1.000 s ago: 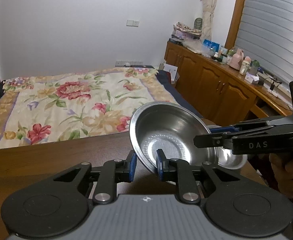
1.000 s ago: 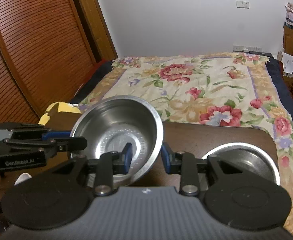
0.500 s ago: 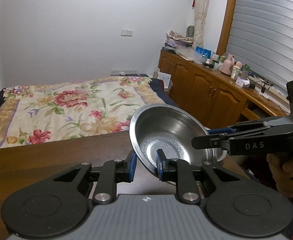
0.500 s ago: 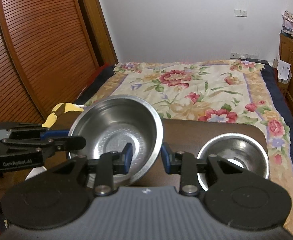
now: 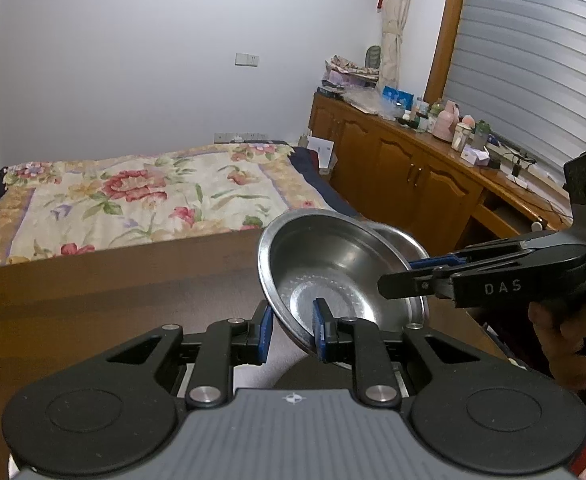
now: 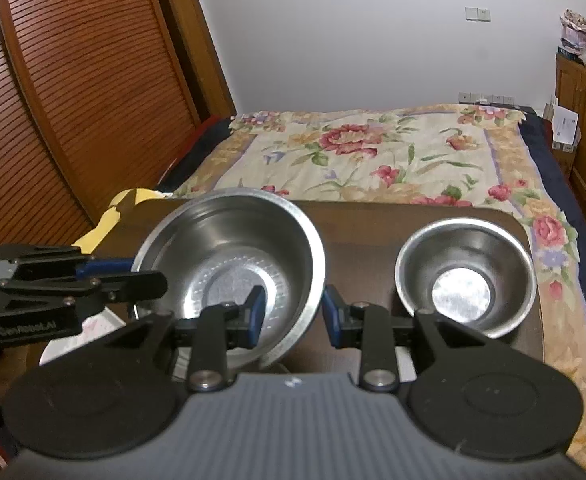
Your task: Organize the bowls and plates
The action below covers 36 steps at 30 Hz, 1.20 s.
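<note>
Both grippers hold one large steel bowl (image 6: 229, 256) above the dark wooden table (image 6: 357, 232). My left gripper (image 5: 291, 330) pinches its near-left rim, and it also shows in the right wrist view (image 6: 105, 276). My right gripper (image 6: 291, 314) straddles the bowl's right rim, and it also shows in the left wrist view (image 5: 417, 270). The large bowl (image 5: 333, 276) is tilted. A smaller steel bowl (image 6: 465, 276) stands on the table at the right; in the left wrist view only its rim (image 5: 397, 236) peeks out behind the large bowl.
A bed with a floral cover (image 6: 393, 152) lies beyond the table. A wooden cabinet with bottles (image 5: 421, 160) runs along the right wall. A slatted wooden door (image 6: 53, 100) is at the left. A white plate (image 6: 93, 332) lies under the left gripper.
Both grippers have lifted the large bowl higher above the table. The small bowl on the table has dropped lower and farther in view.
</note>
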Tool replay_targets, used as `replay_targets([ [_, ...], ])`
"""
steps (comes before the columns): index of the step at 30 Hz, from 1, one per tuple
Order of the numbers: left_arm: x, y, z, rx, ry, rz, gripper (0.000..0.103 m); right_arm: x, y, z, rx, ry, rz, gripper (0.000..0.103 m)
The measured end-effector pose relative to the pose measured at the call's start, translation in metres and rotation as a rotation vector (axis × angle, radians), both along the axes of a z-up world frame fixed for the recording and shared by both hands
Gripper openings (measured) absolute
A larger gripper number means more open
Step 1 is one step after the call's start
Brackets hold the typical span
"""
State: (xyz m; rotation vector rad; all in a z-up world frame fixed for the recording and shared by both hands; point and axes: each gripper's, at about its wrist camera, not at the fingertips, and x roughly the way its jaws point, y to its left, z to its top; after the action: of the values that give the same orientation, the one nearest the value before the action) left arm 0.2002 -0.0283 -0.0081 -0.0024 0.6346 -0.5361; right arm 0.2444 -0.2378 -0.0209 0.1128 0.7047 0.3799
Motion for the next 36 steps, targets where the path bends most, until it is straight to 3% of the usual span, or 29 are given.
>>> replay_targets([
  [25,-0.055,0.01,-0.017,-0.072,0.016,-0.067,0.023,-0.057,-0.001,-0.009,0.016,-0.004,0.028,0.033],
  [36,-0.075,0.01,-0.039,-0.01,-0.001,-0.076,0.023,-0.076,0.009,-0.028,0.004,0.008,0.04,0.033],
])
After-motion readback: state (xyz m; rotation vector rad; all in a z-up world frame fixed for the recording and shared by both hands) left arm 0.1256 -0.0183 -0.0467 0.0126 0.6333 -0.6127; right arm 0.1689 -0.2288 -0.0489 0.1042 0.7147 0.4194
